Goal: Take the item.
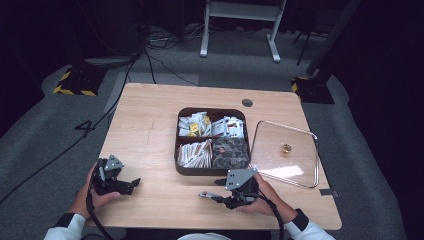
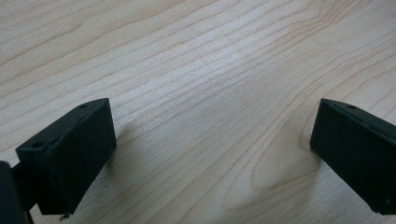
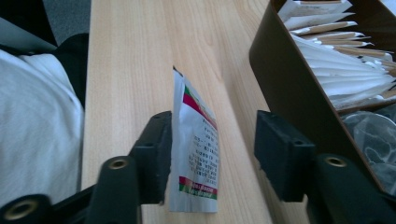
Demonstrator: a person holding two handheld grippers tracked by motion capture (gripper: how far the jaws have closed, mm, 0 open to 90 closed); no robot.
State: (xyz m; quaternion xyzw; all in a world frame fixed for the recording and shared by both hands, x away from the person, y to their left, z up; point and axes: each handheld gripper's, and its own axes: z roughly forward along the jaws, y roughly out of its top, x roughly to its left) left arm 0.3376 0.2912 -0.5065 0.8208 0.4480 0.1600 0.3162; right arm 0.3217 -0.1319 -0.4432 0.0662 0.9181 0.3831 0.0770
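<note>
Right gripper (image 3: 212, 154) released, jaws spread around sachet (image 3: 196, 154) leaning on one pad near table's (image 1: 150, 125) front edge beside compartment box (image 1: 212, 142), apparently set down there; left gripper (image 2: 212, 154) open, idle.

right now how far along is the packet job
Done: the clear lid is off, lying right of the brown box, and one packet is out on the table. In hand: the right hand-held gripper has open jaws around that packet, one pad against it. Left: the lid isn't back on.
</note>
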